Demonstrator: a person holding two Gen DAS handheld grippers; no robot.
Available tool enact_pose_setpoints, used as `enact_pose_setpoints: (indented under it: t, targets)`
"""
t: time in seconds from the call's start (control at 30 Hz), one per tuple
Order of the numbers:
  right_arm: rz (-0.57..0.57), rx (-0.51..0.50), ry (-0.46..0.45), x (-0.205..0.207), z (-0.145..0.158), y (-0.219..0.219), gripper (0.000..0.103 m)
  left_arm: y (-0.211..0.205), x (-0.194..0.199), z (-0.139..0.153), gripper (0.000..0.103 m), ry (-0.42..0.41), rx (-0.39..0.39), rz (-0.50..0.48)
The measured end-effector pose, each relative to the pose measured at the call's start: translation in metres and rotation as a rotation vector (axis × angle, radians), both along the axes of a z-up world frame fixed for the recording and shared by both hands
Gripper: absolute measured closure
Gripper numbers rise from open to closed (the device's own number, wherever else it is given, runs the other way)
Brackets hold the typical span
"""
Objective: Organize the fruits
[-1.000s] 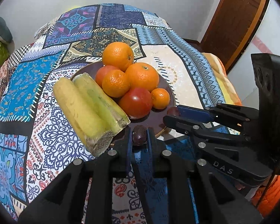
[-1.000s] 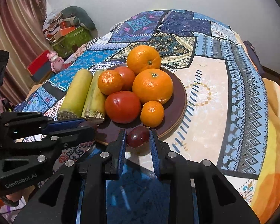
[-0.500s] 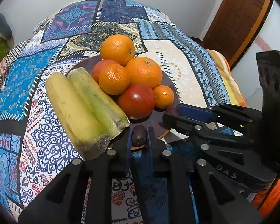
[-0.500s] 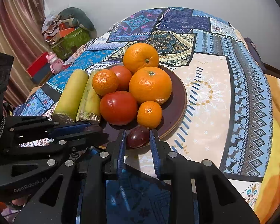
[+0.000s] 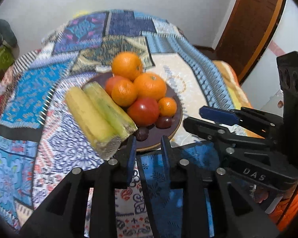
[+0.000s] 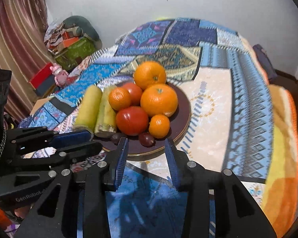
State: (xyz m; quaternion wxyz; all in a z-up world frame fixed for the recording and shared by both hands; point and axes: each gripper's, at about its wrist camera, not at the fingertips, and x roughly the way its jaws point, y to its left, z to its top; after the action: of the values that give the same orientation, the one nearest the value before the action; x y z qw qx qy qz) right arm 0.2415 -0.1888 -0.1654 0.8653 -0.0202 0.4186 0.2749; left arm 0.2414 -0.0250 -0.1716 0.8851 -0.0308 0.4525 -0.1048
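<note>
A dark brown plate (image 5: pixel 175 128) (image 6: pixel 183 117) holds several oranges (image 5: pixel 150 86) (image 6: pixel 159 100), a red tomato (image 5: pixel 143 111) (image 6: pixel 132 120) and two thick bananas (image 5: pixel 97 113) (image 6: pixel 89 108). Two small dark purple fruits lie at the plate's near rim, one (image 5: pixel 141 133) (image 6: pixel 116 137) by the banana ends, one (image 5: pixel 164 122) (image 6: pixel 147 139) below the small orange. My left gripper (image 5: pixel 148 147) is open and empty, just short of the rim. My right gripper (image 6: pixel 147 148) is open and empty, also at the rim. Each gripper shows in the other's view.
The plate sits on a round table under a patterned blue patchwork cloth (image 5: pixel 49 103) (image 6: pixel 238 91). A brown door (image 5: pixel 246 19) is at the right. Boxes, a green bag and a pink toy (image 6: pixel 58 73) lie by the curtain at the left.
Both grippers opened and let go of their purple fruits, which now lie on the plate. Both grippers drew back and rose a little.
</note>
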Motion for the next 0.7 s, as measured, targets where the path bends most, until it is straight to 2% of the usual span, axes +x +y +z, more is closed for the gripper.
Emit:
enact_pose_setpoints:
  t: [0.3, 0.5, 0.6, 0.7]
  targets:
    - [-0.035, 0.056, -0.182, -0.049, 0.075, -0.012, 0.067, 0.019, -0.057, 0.086, 0.078, -0.223, 0.012, 0.059]
    - [-0.071, 0.094, -0.351, -0.099, 0.123, -0.014, 0.059, 0.023, -0.107, 0.14, 0.077, -0.4, 0.035, 0.103]
    - [-0.082, 0.108, -0.423, -0.122, 0.142, -0.015, 0.058, 0.023, -0.133, 0.16, 0.073, -0.475, 0.031, 0.112]
    - [-0.096, 0.142, -0.471, -0.141, 0.156, -0.018, 0.056, 0.022, -0.158, 0.177, 0.065, -0.545, 0.026, 0.111]
